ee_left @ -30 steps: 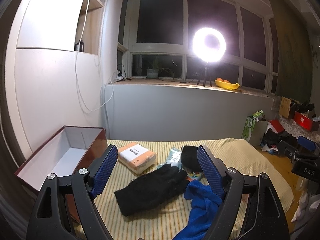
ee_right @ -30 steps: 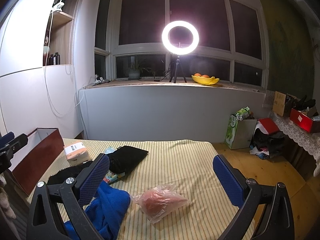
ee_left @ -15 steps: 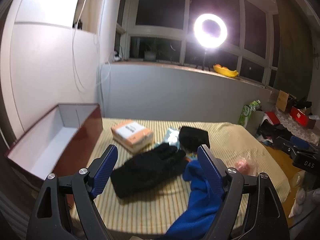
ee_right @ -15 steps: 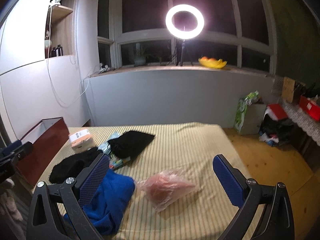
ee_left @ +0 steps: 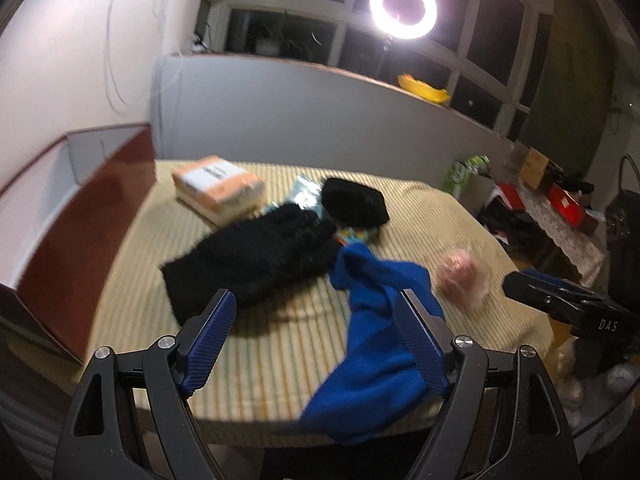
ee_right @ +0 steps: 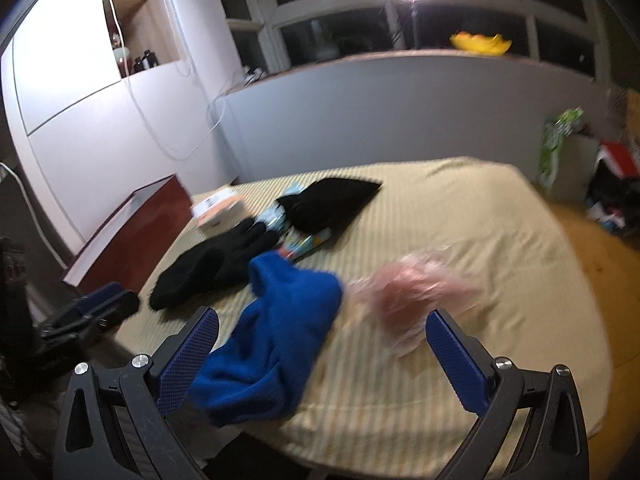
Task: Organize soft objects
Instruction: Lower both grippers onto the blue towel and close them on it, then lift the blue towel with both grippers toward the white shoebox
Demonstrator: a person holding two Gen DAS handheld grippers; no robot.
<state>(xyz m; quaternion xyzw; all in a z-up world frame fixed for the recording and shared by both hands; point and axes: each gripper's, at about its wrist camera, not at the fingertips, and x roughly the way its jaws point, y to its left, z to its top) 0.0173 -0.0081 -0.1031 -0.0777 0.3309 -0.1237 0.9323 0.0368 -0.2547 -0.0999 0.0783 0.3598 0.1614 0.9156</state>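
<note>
Dim bedroom, ring light (ee_left: 403, 7) glaring at the window, striped yellow bed (ee_right: 460, 216) carrying the clutter. Left gripper (ee_left: 316, 334) spread wide and holding nothing, hovering above the near edge of the bed. Right gripper (ee_right: 322, 356) likewise wide and holding nothing, poised over the near corner. Just beyond the fingers: blue cloth (ee_left: 380, 328) draped over the bed edge, touching the black glove (ee_left: 256, 256); pink item in a clear bag (ee_right: 416, 296) just beside the cloth. Farther back: black pouch (ee_left: 354, 204), orange-and-white pack (ee_left: 218, 184), small colourful packets between. Open red box (ee_left: 72, 208) at the left side of the bed, apparently the destination. Judged step: approach, nothing picked yet. Next move likely needs lowering onto the blue cloth or glove and pinching a thick fold.
</note>
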